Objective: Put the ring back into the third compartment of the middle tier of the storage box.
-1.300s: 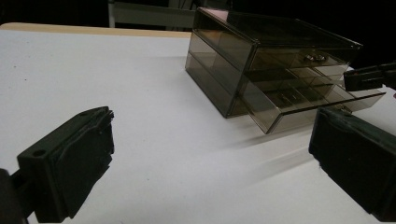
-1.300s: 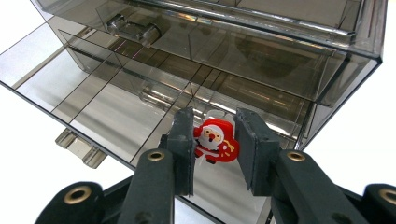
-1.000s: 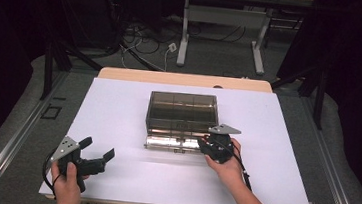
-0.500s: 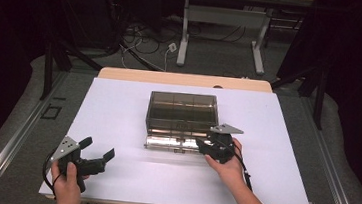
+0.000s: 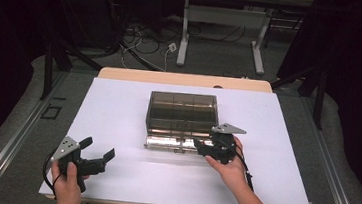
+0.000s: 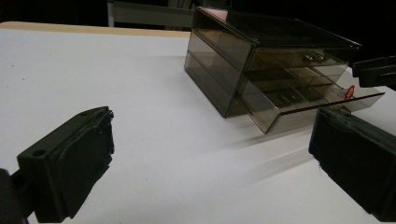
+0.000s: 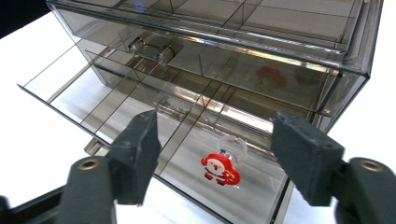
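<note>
Both tongs gape; right tongs (image 7: 215,154) hover over Santa charm (image 7: 220,169) in open drawer (image 7: 116,105).

White table (image 5: 118,106), grey floor (image 5: 28,97), dark surroundings

Left gripper (image 5: 97,157) and right gripper (image 5: 203,147) (both held) jaws apart.

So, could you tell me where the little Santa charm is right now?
The Santa charm lies in the open bottom drawer of the smoked plastic organizer, in a front compartment before the open right tool.
</note>
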